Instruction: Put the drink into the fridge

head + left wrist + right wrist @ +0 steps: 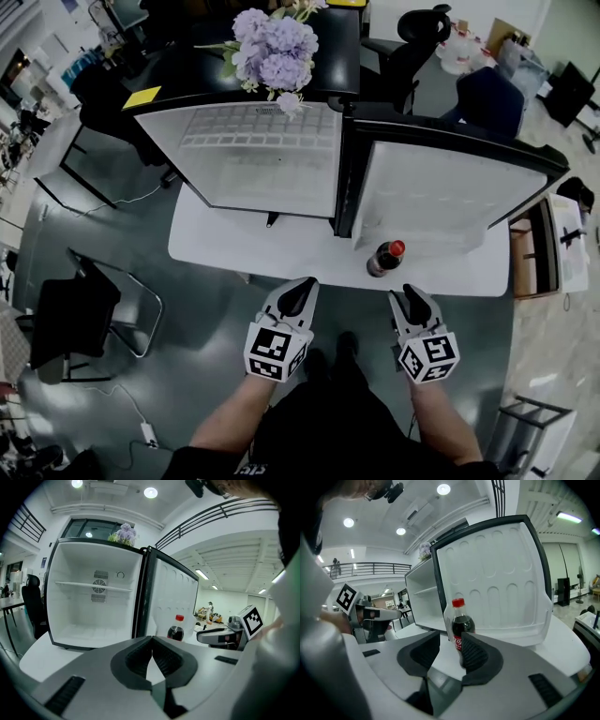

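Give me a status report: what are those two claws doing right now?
Left gripper shut, empty. Right gripper open, short of the cola bottle. Bottle upright on table by open fridge door. Nothing in the way.

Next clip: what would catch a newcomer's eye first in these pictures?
The small fridge stands wide open and empty on the white table, purple flowers on its top. A red-capped cola bottle stands on the table before the open door, just ahead of the right gripper, whose jaws are apart.

White table [223, 247] with fridge [255, 155], bottle [384, 260]
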{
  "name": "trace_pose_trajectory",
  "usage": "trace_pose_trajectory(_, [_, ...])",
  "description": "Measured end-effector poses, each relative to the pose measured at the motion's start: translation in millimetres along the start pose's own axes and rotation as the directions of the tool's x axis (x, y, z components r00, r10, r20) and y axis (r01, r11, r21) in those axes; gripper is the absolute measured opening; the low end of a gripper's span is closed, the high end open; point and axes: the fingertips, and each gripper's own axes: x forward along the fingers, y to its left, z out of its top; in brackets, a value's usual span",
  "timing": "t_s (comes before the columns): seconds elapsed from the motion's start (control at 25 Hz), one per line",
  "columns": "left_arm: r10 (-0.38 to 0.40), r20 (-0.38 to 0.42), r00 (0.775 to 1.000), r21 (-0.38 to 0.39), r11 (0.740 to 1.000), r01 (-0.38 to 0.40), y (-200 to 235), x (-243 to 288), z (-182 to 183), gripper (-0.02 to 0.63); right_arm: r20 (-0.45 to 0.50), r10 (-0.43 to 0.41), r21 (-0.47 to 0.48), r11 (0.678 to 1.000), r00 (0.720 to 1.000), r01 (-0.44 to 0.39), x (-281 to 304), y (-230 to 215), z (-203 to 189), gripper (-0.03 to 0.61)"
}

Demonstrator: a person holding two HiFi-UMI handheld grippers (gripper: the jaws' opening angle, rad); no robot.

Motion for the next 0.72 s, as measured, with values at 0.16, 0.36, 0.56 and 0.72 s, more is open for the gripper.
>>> trace_pose_trajectory(0.16, [-0.016, 0.001, 1.000, 0.005, 1.000, 0.016, 12, 9, -22, 0.012, -0.005, -0.048, -0.007, 0.999, 0.999, 0.048, 13, -3, -16, 0.173])
trace_pose_trajectory(0.36, [-0.012, -0.014, 1.000, -0.010, 1.000, 0.012, 24, 19, -49, 0.012, 0.017, -0.089, 0.001, 0.996, 0.996, 0.089, 19, -8, -32, 0.178])
trace_pose_trajectory(0.56, [-0.026, -0.022, 0.999, -0.019, 1.000, 0.026, 22, 27, -65, 0.012, 0.031, -0.104, 0.003, 0.995, 0.994, 0.104, 25, -12, -48, 0.199])
trace_pose_trajectory(0.72, [-0.039, -0.023, 0.999, -0.011, 0.999, 0.039, 20, 35, -72, 0.012, 0.043, -0.119, 0.016, 0.993, 0.992, 0.118, 34, -19, -59, 0.217])
